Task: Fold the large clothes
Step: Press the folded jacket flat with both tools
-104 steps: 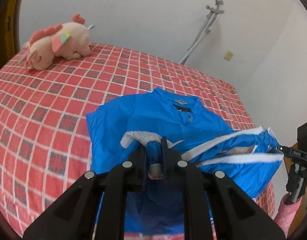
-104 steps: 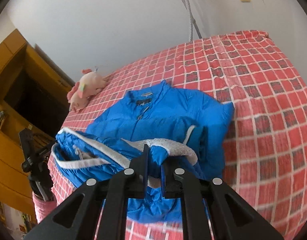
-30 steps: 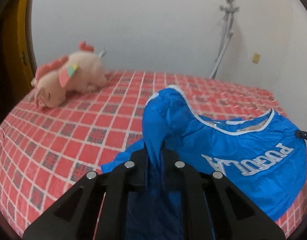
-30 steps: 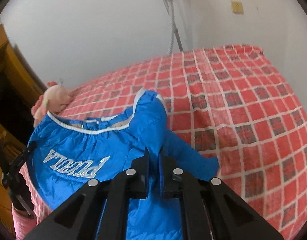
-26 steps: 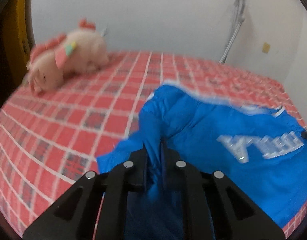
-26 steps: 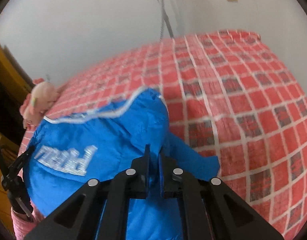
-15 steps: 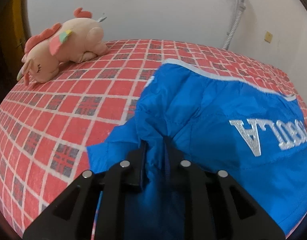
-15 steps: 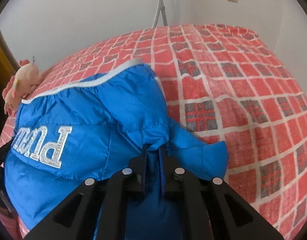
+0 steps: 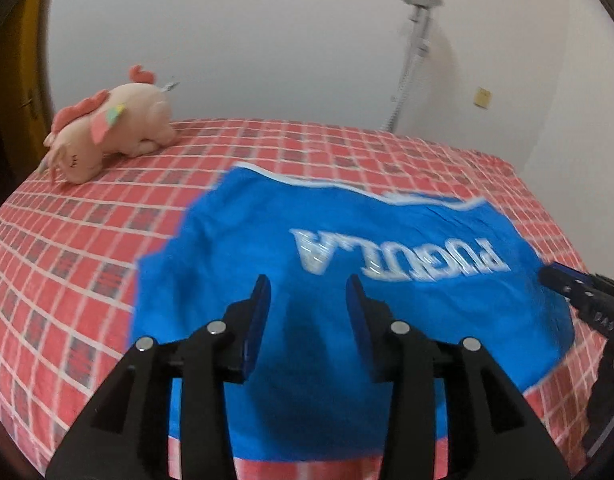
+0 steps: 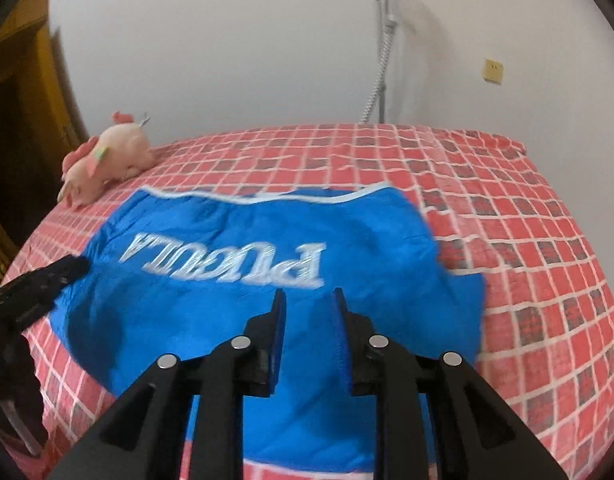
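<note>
A blue jacket (image 9: pixel 347 280) with white upside-down lettering lies folded over on the red checked bed (image 9: pixel 67 248); it also shows in the right wrist view (image 10: pixel 235 272). Its white-trimmed hem lies at the far edge. My left gripper (image 9: pixel 308 288) is open and empty above the jacket's near left part. My right gripper (image 10: pixel 306 300) is open and empty above the jacket's near right part. The right gripper's tip shows at the right edge of the left wrist view (image 9: pixel 579 296), and the left gripper's at the left of the right wrist view (image 10: pixel 39 284).
A pink plush toy (image 9: pixel 111 128) lies at the far left of the bed, also in the right wrist view (image 10: pixel 107 156). A metal stand (image 9: pixel 411 60) leans on the white wall behind. Yellow wooden furniture (image 10: pixel 23 112) stands at the left. The bed (image 10: pixel 527 248) is bare on the right.
Both grippers carried the jacket's lower half over its upper half, laid it down, then opened and let go. Both have pulled back a little.
</note>
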A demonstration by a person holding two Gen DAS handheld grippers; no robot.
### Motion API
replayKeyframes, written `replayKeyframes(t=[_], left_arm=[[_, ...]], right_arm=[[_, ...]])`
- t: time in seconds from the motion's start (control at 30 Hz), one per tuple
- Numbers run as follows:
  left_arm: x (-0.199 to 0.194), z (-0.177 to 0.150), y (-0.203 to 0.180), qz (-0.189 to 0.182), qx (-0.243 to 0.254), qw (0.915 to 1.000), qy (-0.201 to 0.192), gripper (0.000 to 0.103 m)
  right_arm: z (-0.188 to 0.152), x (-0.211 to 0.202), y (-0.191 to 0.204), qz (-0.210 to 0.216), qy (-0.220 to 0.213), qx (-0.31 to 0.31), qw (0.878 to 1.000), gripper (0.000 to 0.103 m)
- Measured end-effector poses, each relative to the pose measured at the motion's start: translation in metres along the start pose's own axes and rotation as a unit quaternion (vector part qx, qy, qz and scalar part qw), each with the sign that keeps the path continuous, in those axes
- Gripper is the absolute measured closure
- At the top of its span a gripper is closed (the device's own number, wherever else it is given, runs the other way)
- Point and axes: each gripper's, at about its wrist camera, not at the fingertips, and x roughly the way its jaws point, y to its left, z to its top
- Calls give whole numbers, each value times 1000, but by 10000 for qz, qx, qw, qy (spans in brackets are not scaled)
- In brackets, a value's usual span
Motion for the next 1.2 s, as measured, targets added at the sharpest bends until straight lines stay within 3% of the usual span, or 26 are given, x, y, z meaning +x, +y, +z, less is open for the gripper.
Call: replayKeyframes(t=[0.27, 0.43, 0.57, 0.8, 1.2], left_arm=[[33, -33, -11, -68, 274, 9990, 356, 64], [42, -49, -16, 74, 526, 9982, 279, 64], [40, -50, -17, 144, 494, 9984, 254, 64], [18, -52, -29, 283, 519, 9982, 103, 61], [13, -58, -32, 248, 562, 9980, 162, 59]], right_arm=[[-33, 36, 16, -15, 402, -125, 9991, 79], [-47, 51, 17, -92, 436, -17, 9990, 80], [-52, 50, 26, -357, 277, -208, 9988, 80], [-41, 27, 17, 15, 313, 119, 9994, 78], [-45, 28, 27, -217, 496, -54, 9985, 76]])
